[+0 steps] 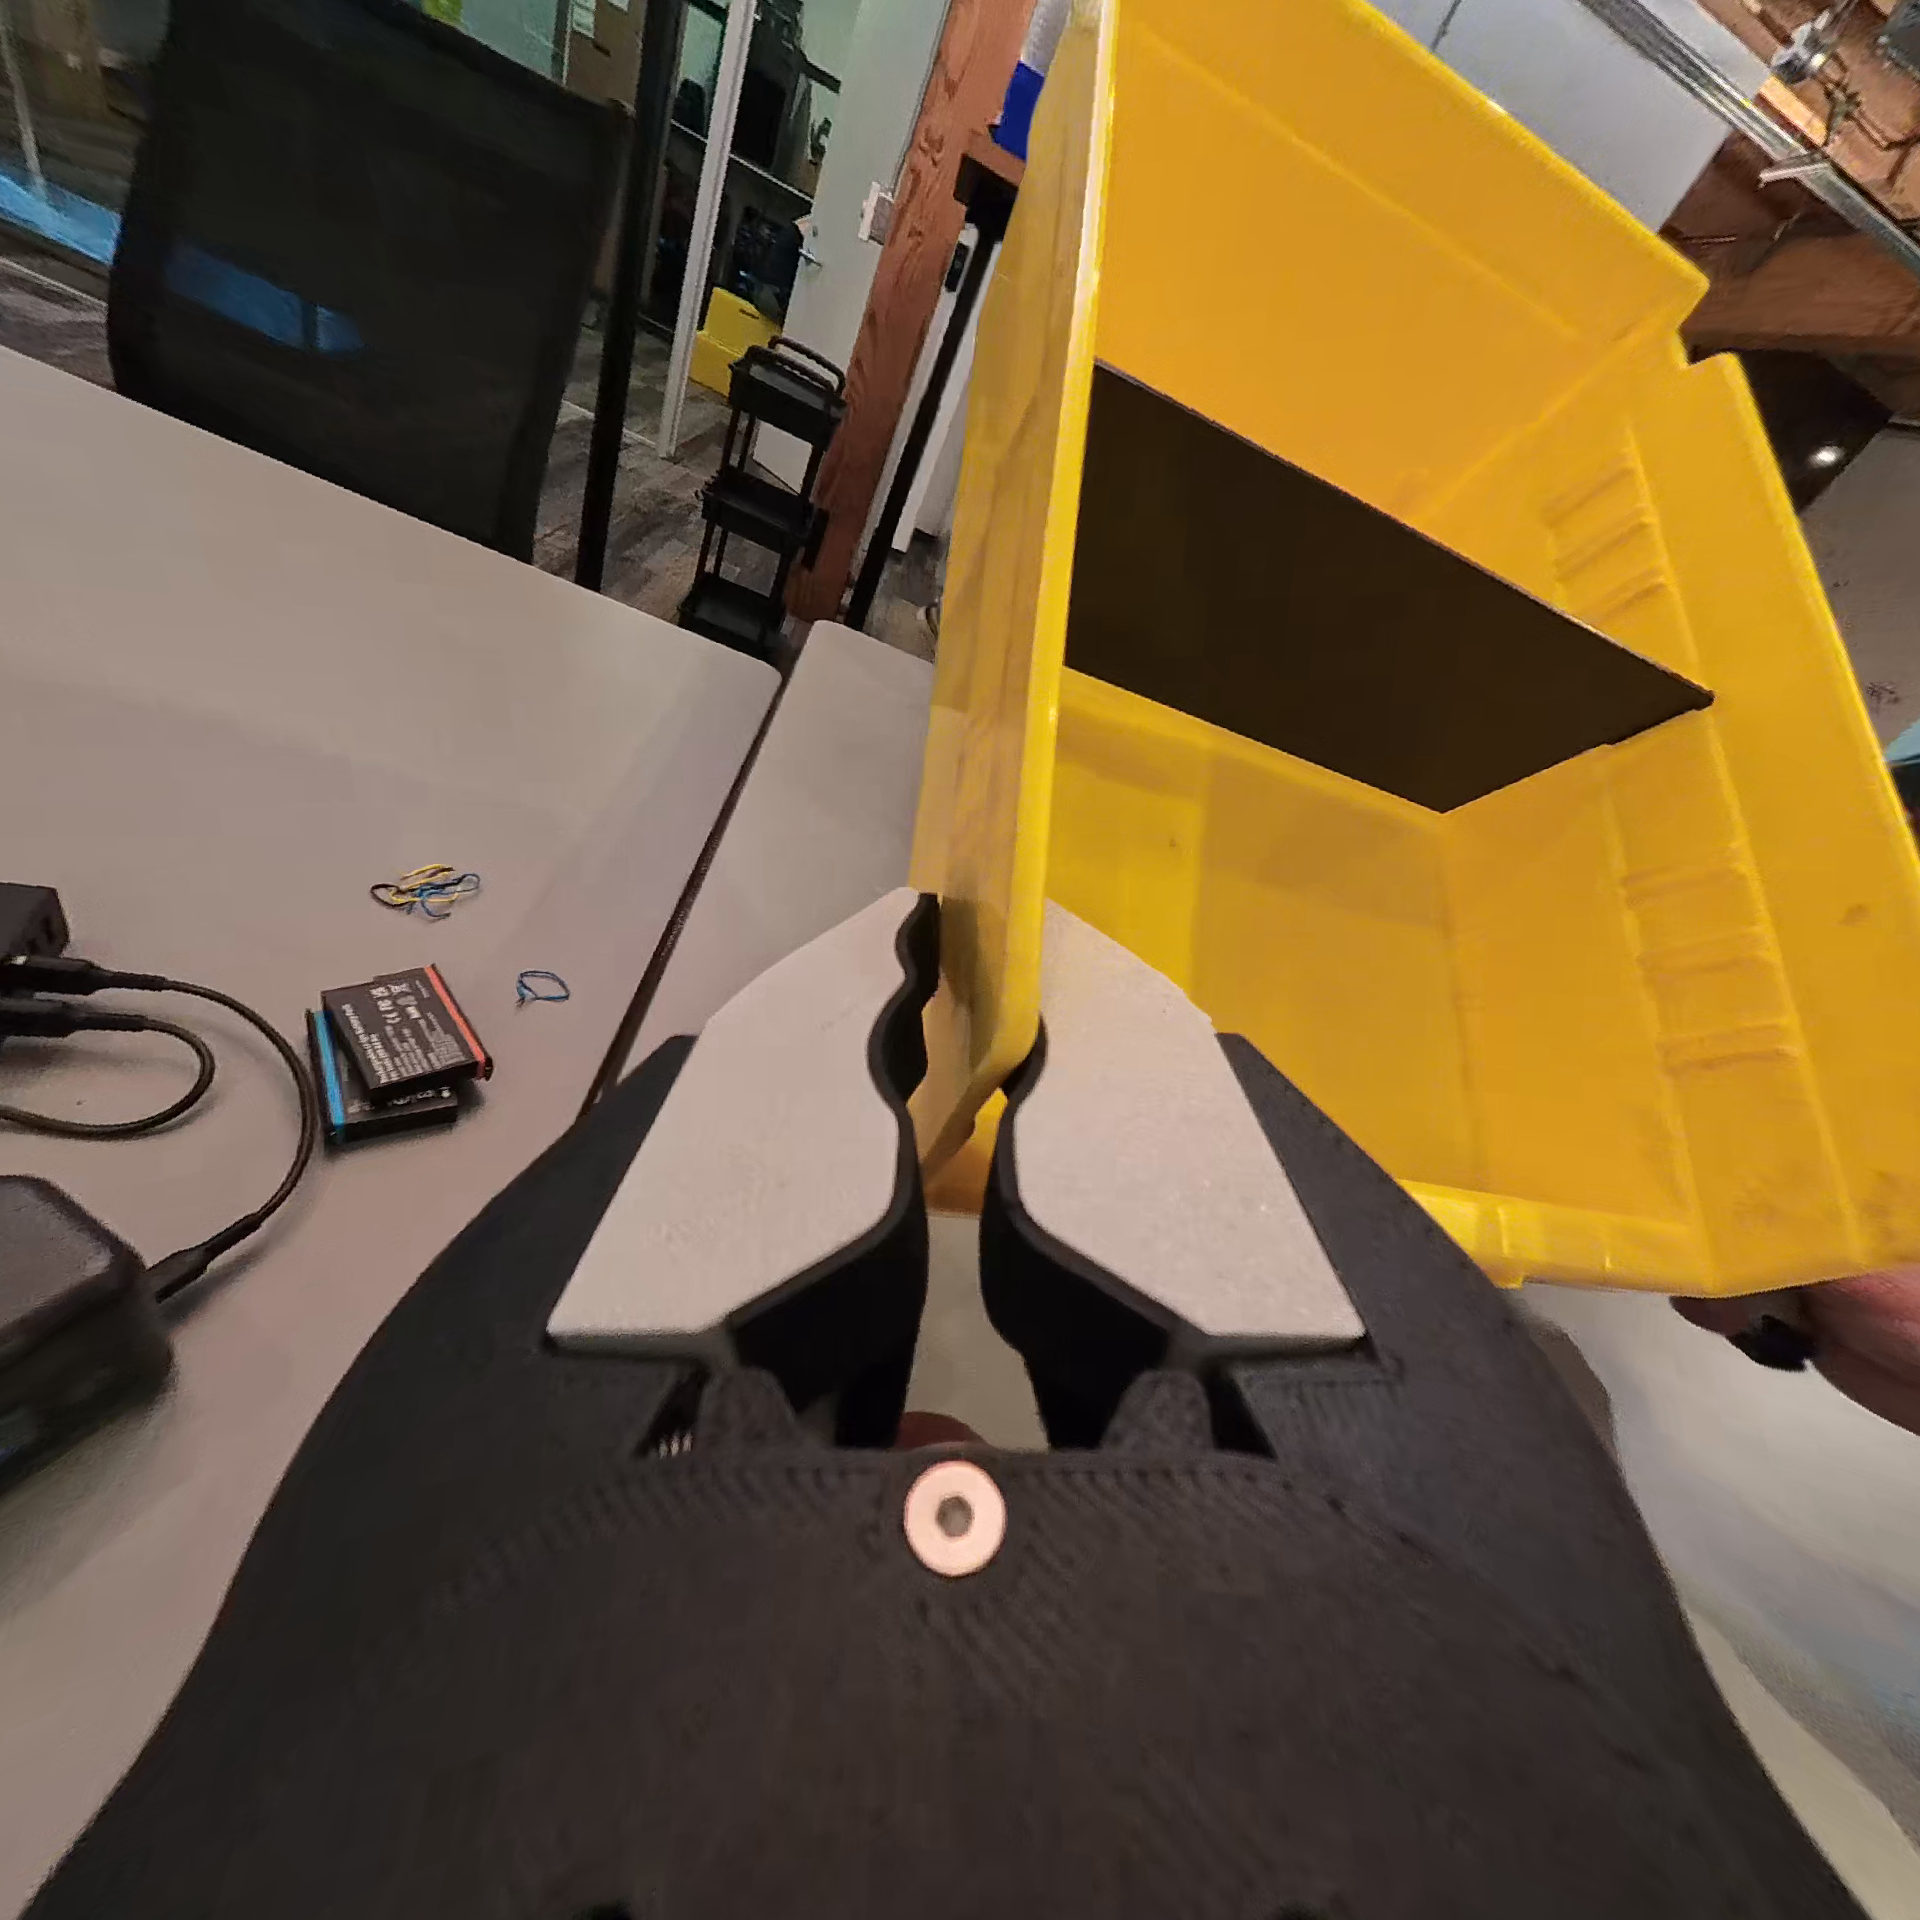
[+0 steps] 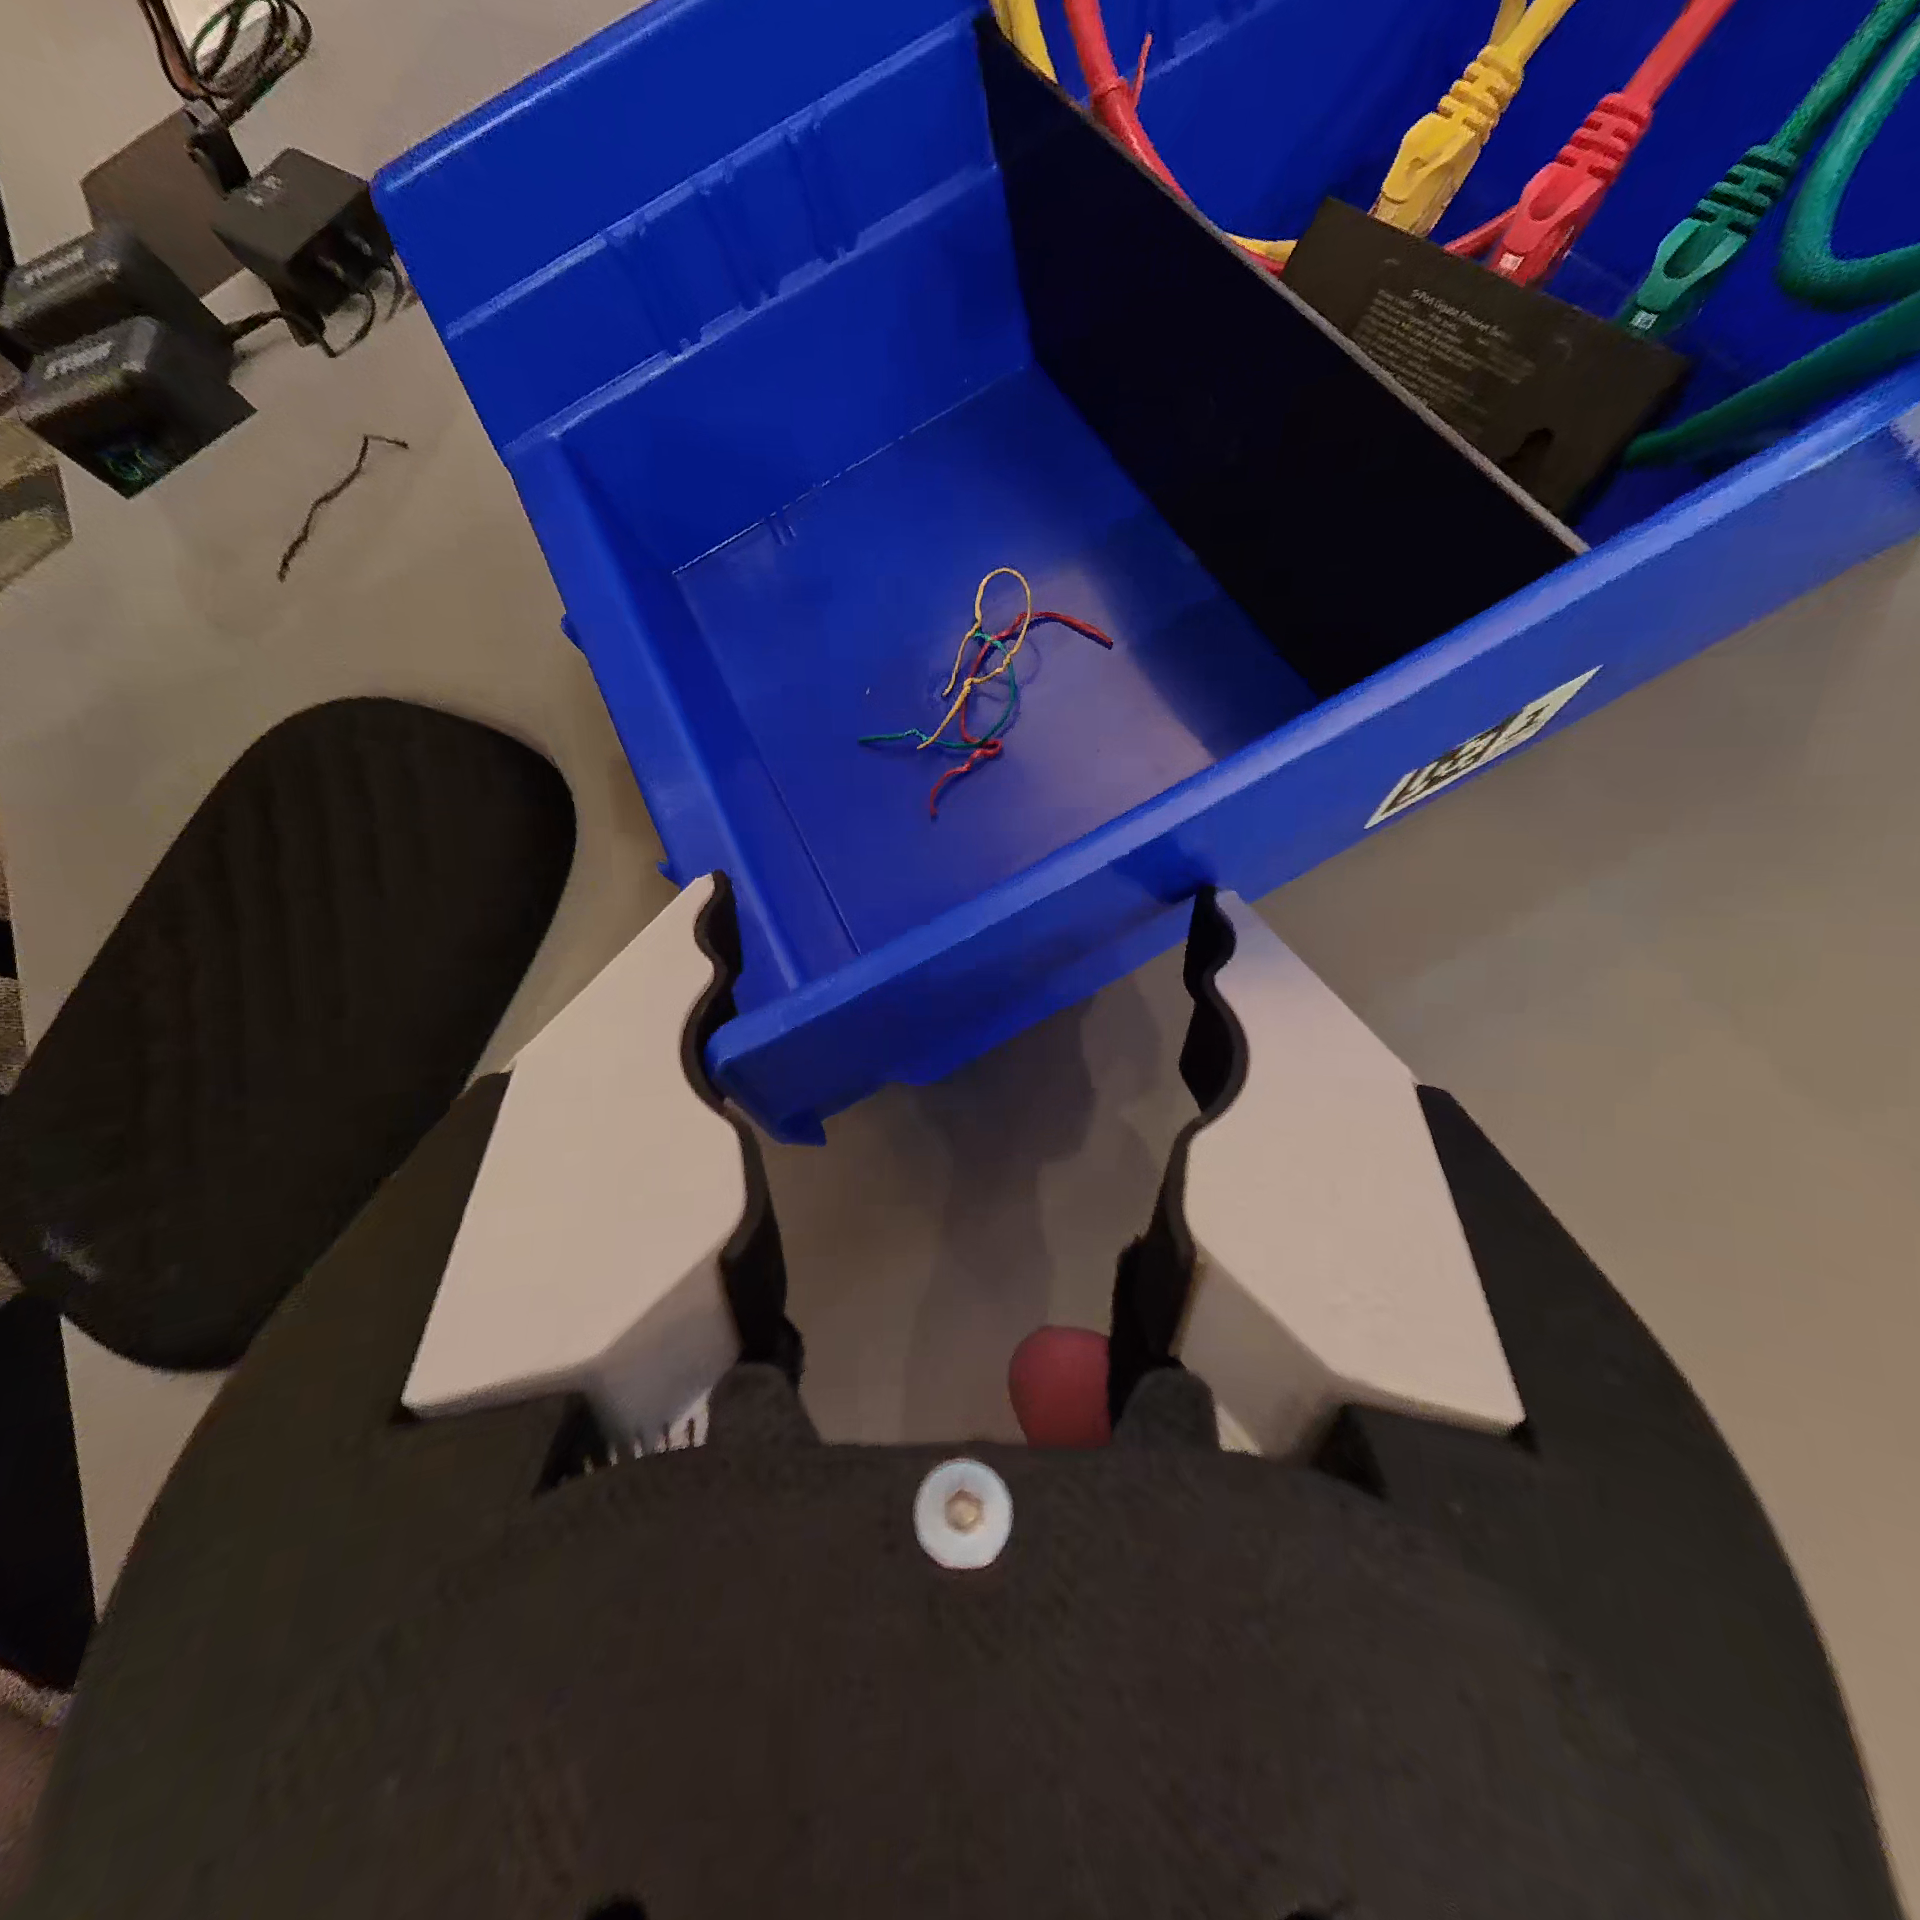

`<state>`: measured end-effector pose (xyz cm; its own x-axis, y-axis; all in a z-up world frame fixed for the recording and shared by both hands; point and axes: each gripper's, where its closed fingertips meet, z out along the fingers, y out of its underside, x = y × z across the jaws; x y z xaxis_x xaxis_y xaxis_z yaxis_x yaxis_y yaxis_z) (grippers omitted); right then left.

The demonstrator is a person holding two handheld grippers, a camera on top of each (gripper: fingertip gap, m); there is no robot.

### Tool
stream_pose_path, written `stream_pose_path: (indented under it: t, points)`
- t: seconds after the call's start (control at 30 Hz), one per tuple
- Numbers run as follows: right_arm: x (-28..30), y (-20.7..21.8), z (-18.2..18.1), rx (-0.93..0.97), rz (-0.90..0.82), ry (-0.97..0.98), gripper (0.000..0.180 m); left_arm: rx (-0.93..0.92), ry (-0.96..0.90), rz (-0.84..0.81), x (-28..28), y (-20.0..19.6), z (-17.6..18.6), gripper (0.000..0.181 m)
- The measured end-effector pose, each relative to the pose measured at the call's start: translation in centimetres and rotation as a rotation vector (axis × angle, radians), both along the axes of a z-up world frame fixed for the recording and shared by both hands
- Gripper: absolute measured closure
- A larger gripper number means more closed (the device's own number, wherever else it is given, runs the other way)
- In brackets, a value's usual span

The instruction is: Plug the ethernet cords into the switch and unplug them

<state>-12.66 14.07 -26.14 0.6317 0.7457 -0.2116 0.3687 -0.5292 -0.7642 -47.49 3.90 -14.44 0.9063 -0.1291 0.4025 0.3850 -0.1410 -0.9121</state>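
Nothing had been plugged yet, by my judgement. Left wrist view: the left claw pinched the wall of an empty yellow bin raised off the bench. Right wrist view: the right claw stood spread around the blue bin's near corner; the ethernet cords and black switch lay in its far compartment.

The yellow bin is smooth, slightly glossy moulded plastic with scuffed ribs, and the blue bin is glossier plastic. Both hold matt black dividers. The left gripper shows rough, layered black printed plastic, grainy pale finger pads and a shiny metal washer. The bench is matt grey.
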Motion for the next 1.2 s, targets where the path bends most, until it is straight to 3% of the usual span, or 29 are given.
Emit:
stream_pose_path:
  t: [0.43,0.83,0.93,1.07,1.2]
  points:
    - [-8.7,3.8,-0.3,0.002,0.058,0.029,0.091,0.012,-0.025,0.080,-3.1,-2.2,-0.4,0.174]
    - [-13.3,6.1,-0.7,-0.028,0.121,0.043,0.089,0.001,-0.026,0.098,-3.7,-2.9,-0.8,0.174]
    - [-13.8,6.1,-0.5,-0.074,0.139,0.072,0.076,0.001,-0.019,0.088,-3.3,-2.8,-0.7,0.174]
    - [-12.0,6.5,1.3,-0.026,0.106,0.110,0.066,0.004,0.006,0.063,-2.3,-2.6,-0.4,0.174]
    - [-8.6,5.4,5.7,0.048,0.092,0.167,0.064,0.011,0.037,0.023,-0.5,-2.1,0.5,0.174]
